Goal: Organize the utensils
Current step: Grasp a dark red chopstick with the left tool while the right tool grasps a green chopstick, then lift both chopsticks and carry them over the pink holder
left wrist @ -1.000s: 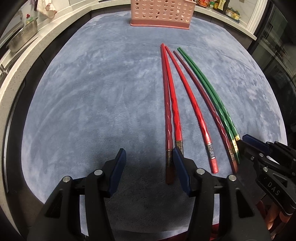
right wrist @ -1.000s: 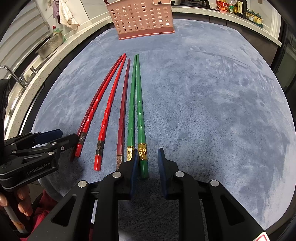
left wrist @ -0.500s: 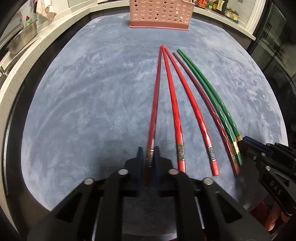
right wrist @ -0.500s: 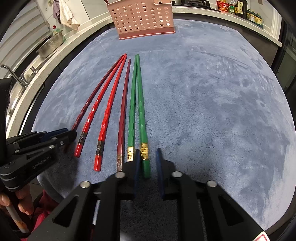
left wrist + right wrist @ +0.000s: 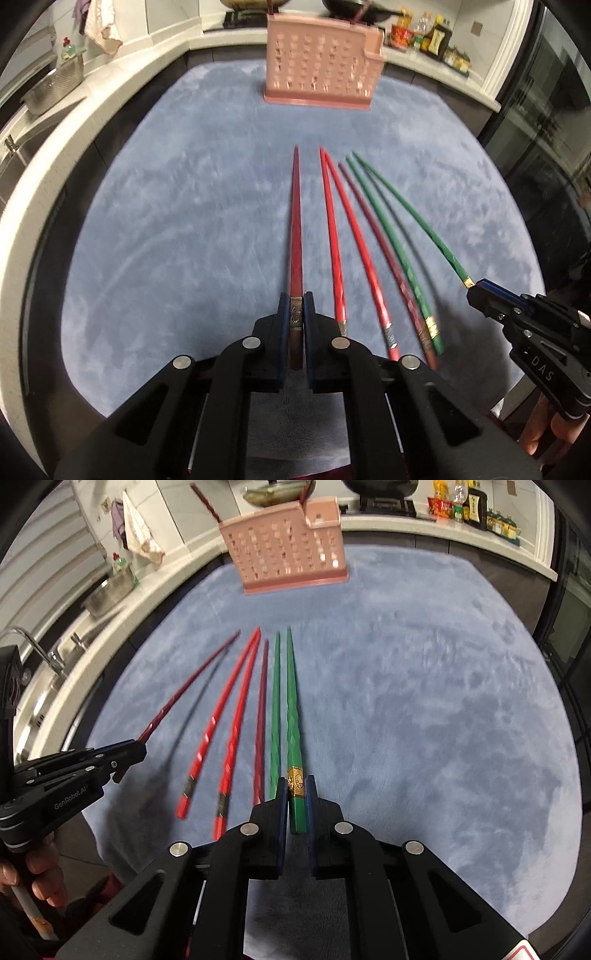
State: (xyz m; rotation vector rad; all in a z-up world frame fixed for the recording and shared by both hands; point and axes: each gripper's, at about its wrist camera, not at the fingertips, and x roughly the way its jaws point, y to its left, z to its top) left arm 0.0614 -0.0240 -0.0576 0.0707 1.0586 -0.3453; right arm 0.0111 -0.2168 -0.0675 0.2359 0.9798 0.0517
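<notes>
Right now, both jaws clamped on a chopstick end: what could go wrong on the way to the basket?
1. The dark red chopstick and green chopstick are pinched only at their butt ends, so either may pivot or slip.
2. The pink basket already holds sticks; long tips could snag its rim.

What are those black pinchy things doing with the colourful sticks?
A person holds two grippers. The left gripper is shut on a dark red chopstick, and the right gripper is shut on a green chopstick. Four more chopsticks lie on the blue mat. A pink basket waits at the far end.
</notes>
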